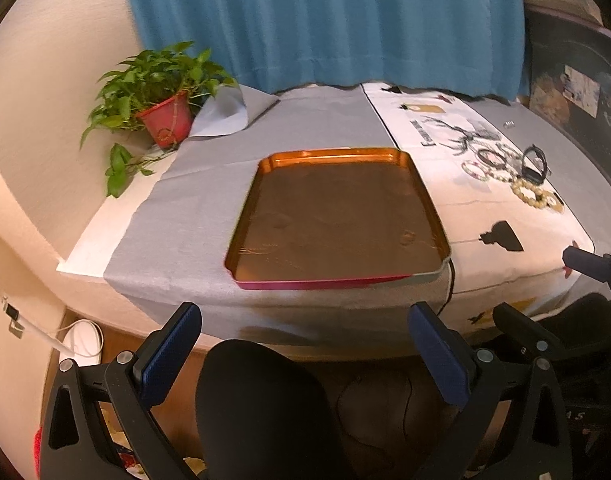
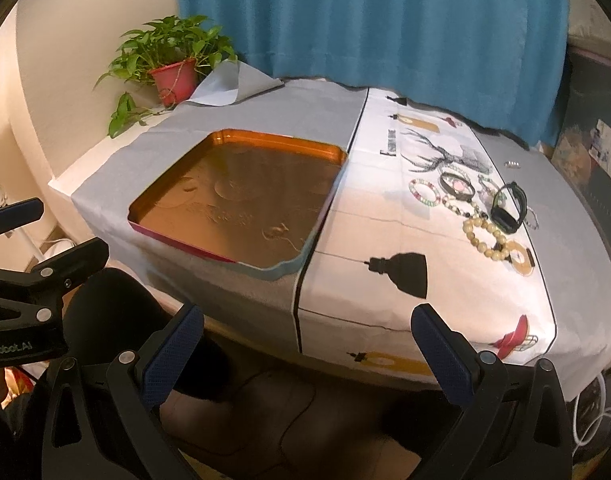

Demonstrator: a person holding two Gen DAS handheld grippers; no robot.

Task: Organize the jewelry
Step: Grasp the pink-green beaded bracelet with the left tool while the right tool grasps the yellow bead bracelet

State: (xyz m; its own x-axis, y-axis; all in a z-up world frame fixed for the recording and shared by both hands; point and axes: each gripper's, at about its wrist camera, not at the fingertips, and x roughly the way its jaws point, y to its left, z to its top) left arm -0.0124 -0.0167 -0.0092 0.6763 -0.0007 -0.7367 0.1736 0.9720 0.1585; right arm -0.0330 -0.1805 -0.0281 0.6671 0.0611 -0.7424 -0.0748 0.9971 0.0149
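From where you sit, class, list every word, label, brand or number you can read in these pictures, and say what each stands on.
"Robot.AI": on the left hand-held gripper, partly cut off by the picture's edge.
Black vertical lettering on the printed cloth, beside the deer drawing: too blurred to read.
Faint marks on the right hand-held gripper body: unreadable.

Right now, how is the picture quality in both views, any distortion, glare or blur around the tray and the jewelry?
Left wrist view: strong fisheye bending, warm dim light, a bright sheen on the tray's far rim, and the bracelets small and soft near the edge. Right wrist view: same curvature and dark corners, but the bracelets read sharper, and the table edge falls into shadow.
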